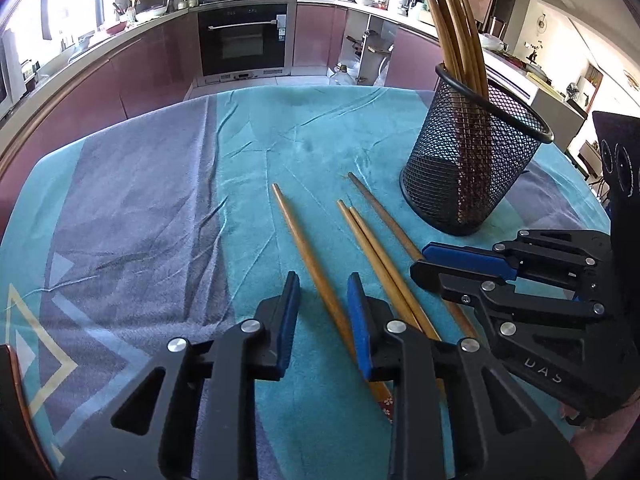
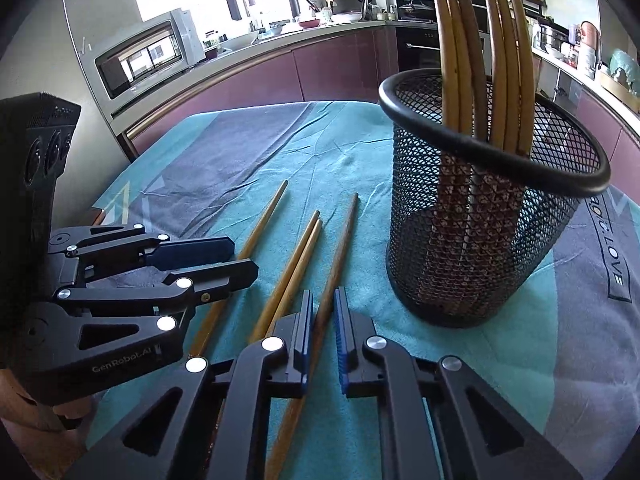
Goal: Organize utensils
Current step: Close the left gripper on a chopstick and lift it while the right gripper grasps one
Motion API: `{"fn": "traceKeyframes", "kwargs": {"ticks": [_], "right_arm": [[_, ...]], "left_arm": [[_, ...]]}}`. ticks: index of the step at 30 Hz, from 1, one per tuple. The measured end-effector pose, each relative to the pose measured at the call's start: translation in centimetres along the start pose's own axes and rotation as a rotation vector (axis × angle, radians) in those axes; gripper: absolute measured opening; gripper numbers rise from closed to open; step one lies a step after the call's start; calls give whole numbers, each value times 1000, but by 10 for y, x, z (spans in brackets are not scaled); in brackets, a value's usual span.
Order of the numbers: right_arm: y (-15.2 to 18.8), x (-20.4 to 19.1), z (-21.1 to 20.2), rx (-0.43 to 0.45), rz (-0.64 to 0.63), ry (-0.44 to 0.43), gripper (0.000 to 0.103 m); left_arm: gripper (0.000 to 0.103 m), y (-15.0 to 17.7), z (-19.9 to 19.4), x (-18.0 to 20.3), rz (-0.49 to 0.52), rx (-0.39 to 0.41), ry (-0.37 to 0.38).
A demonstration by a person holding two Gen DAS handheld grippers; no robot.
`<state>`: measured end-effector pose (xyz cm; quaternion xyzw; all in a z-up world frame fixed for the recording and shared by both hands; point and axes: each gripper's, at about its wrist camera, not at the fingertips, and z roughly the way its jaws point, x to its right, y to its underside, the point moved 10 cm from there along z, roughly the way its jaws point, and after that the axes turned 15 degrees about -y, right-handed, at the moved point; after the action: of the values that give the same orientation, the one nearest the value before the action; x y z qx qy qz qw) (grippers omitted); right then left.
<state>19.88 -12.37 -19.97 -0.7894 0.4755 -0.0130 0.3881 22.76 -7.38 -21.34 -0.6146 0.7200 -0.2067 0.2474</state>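
Lifting is where this could slip: four loose brown wooden chopsticks lie side by side on the teal and grey cloth-covered counter [image 1: 160,184], just beside the black wire-mesh cylindrical holder [image 2: 480,216] that already carries several upright chopsticks of the same kind.

The right gripper [image 2: 323,312] has its blue-padded fingers [image 2: 341,340] drawn nearly together around the rightmost chopstick [image 2: 340,256], and the pads look to be pinching it low on the shaft, near the thick end. Held that far from the middle, the long free end may droop or swing, and a thin round stick can roll out from between flat pads.

The left gripper [image 1: 324,300] straddles the leftmost chopstick [image 1: 304,248] with its fingers [image 1: 290,304] still apart; a gap shows on either side of the stick, so nothing is clamped there. If those pads meet off-centre, the stick could be pushed sideways into the touching pair of chopsticks [image 1: 372,248] lying between the two grippers.

Both tools sit close together over the same small cluster, so one rising arm might knock the other or drag a neighbouring stick across the wrinkled cloth. The mesh holder is light and stands near the right gripper; a swinging tip could catch its rim and tip it.
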Motion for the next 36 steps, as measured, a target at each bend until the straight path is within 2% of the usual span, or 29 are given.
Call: {"fn": "traceKeyframes", "kwargs": {"ticks": [4, 10, 19, 32, 36], "right_arm": [[0, 2, -2, 7, 17, -11, 8], [2, 2, -8, 17, 25, -22, 5], [1, -5, -21, 45, 29, -64, 5], [-9, -29, -63, 150, 13, -169, 5], [-10, -30, -74, 172, 9, -172, 5]], "left_arm": [[14, 0, 0, -1, -14, -6, 7], [9, 0, -2, 1, -32, -17, 21], [8, 0, -12, 0, -52, -5, 42], [7, -14, -61, -4, -70, 84, 133], [8, -15, -62, -4, -42, 95, 94]]}}
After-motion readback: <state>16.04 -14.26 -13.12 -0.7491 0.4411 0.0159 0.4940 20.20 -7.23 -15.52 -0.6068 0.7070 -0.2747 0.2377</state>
